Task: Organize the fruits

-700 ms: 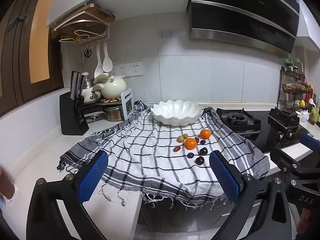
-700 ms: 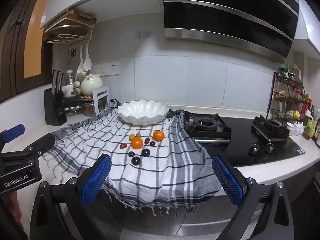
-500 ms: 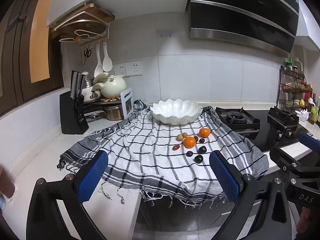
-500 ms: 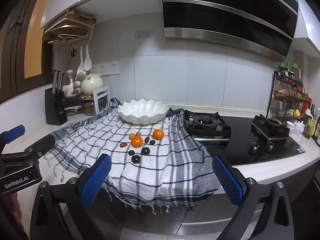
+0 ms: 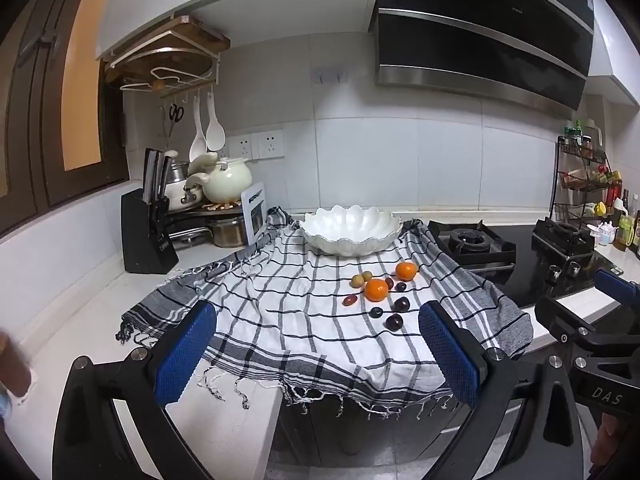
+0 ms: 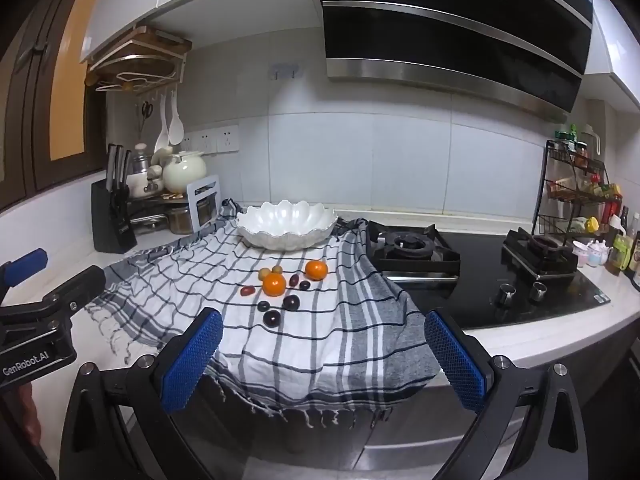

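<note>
Both claws wide open, nothing held. Left claw [image 5: 316, 348] & right claw [image 6: 324, 358] hover side by side, short of the worktop [image 5: 80, 320] edge, pads spread well past any fruit here, prob. so either can drop over a piece w/o re-opening. Each pointed at the fruit cluster, which sits about centred betw. the fingers in both views; looks like aiming before a reach, task not yet started.

Fruit all loose on checked cloth [image 5: 280, 320], none in the white bowl [image 5: 351, 232] yet. Bowl at back of cloth, just behind the cluster, empty & rim up = obvious drop spot, short carry. Near orange [image 5: 376, 289] mid-cluster; far orange [image 5: 406, 271] nearer the bowl, a bit to the right. Two small yellow-green fruits [image 5: 358, 280] touching or nearly so, just left of near orange. Small red one [image 5: 349, 300] front-left. Dark round ones at front: nearest dark fruit [image 5: 394, 322] closest to the claws, others [image 5: 402, 304] just behind; exact kind unclear.

Cloth prob. there to stop round fruit rolling; front edge hangs over the worktop, so dragging a claw could pull the lot. Hob [image 6: 412, 246] just right of cloth, right corner draped on it; knife block [image 5: 146, 236] well off left, no obstacle.

Guess: nearest dark fruit first, right claw better lined up. Small, close-packed pieces → risk of nudging a neighbour on closing.
</note>
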